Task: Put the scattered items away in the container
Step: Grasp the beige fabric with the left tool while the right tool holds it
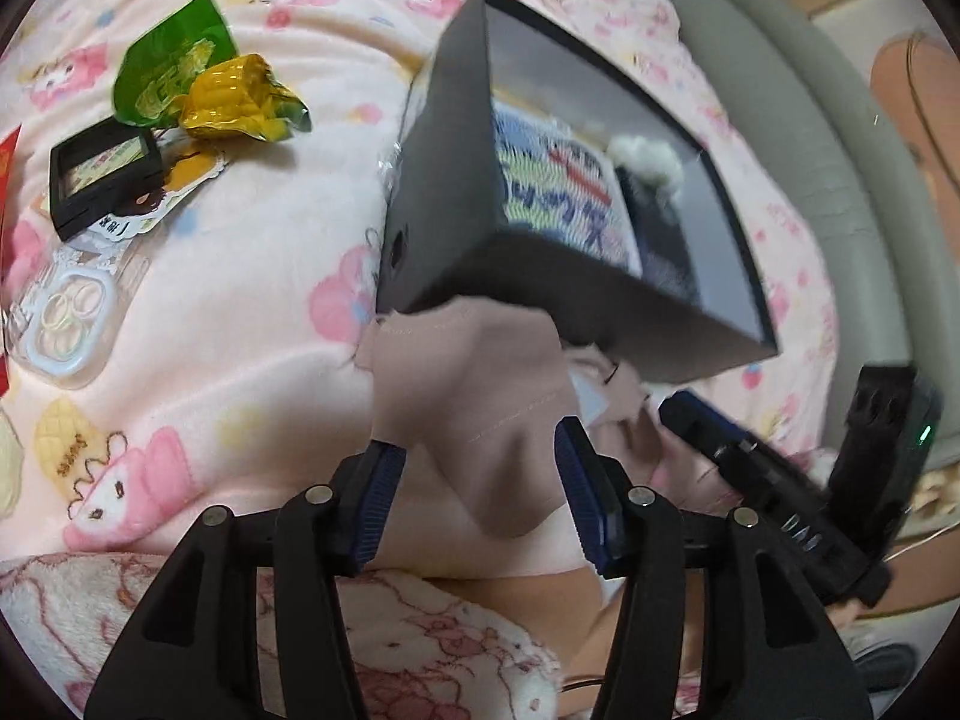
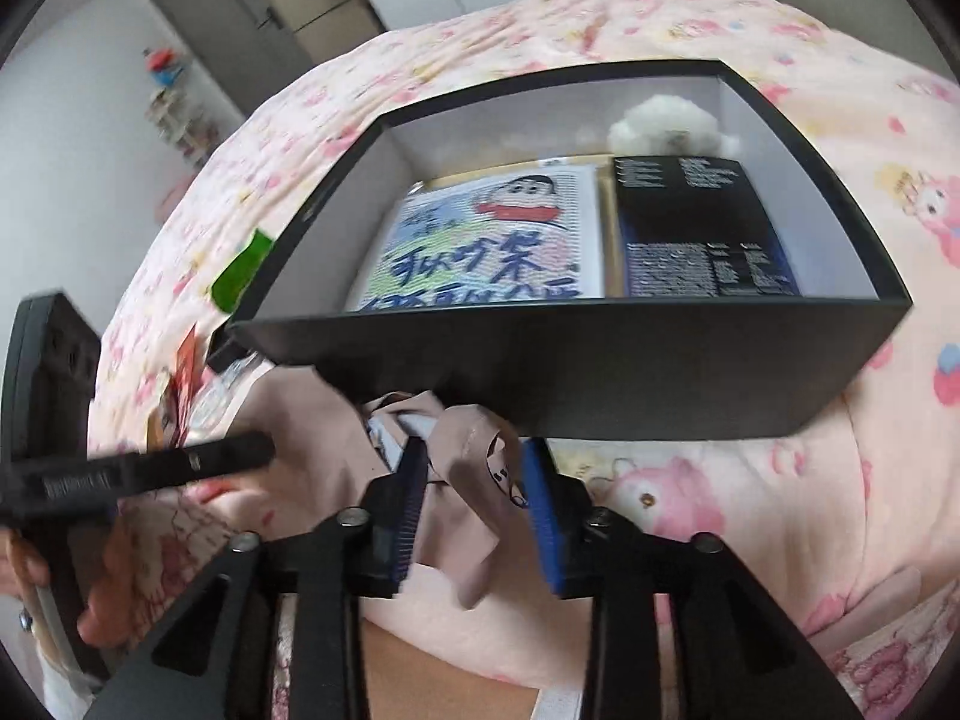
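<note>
1. The cloth (image 1: 474, 420) is a dusty pink-beige fabric, crumpled, with a pale stitched seam and a white tag at its 3 o'clock side. It lies on the pink cartoon-print blanket (image 1: 252, 276) just in front of the black box (image 1: 456, 204), touching its near wall.
2. The left gripper (image 1: 477, 468) has its jaws apart on either side of the cloth; whether the blue pads press it I cannot tell.
3. The right gripper (image 2: 474, 480) has cloth (image 2: 462, 450) bunched between its jaws, apparently pinched.
4. The box (image 2: 570, 366) is open-topped, black outside and pale inside, holding a cartoon-printed card (image 2: 486, 240), a dark package (image 2: 702, 222) and a white fluffy ball (image 2: 666, 126).
5. At 10 o'clock in the left view lie a green wrapper (image 1: 162, 72), a yellow wrapper (image 1: 240, 102) and a small black tray (image 1: 102, 174).
</note>
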